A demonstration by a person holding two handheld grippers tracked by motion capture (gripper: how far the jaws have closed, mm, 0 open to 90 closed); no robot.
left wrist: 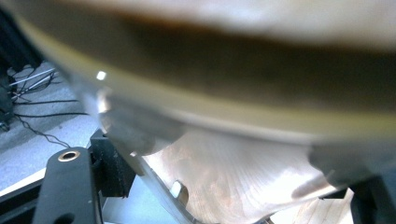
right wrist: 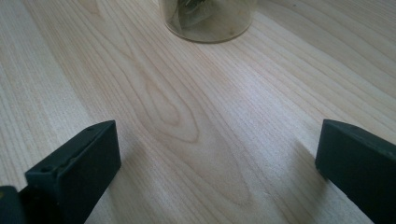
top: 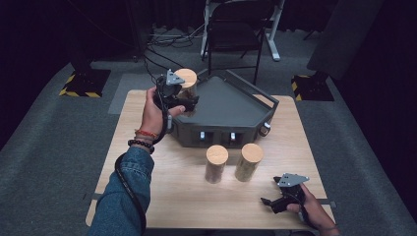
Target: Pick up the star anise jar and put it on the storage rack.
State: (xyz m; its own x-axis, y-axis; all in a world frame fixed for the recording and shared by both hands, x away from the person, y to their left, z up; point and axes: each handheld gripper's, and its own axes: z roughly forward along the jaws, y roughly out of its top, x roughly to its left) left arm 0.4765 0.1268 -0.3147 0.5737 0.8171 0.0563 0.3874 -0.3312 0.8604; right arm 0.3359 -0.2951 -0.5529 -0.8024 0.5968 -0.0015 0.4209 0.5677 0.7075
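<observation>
We held a cork-topped jar (top: 186,84) clamped in our left gripper (top: 183,102), its jaws pressed on the jar's sides, over the near-left corner of the dark grey tray (top: 223,105). In the left gripper view the jar (left wrist: 224,93) sat blurred right against the lens. Two more jars (top: 216,163) (top: 248,162) stood upright on the wooden table (top: 172,196), side by side, ahead of our right gripper (top: 272,200). That gripper's jaws stood wide apart with nothing between them, low over the table, one jar's base (right wrist: 208,21) just beyond them.
</observation>
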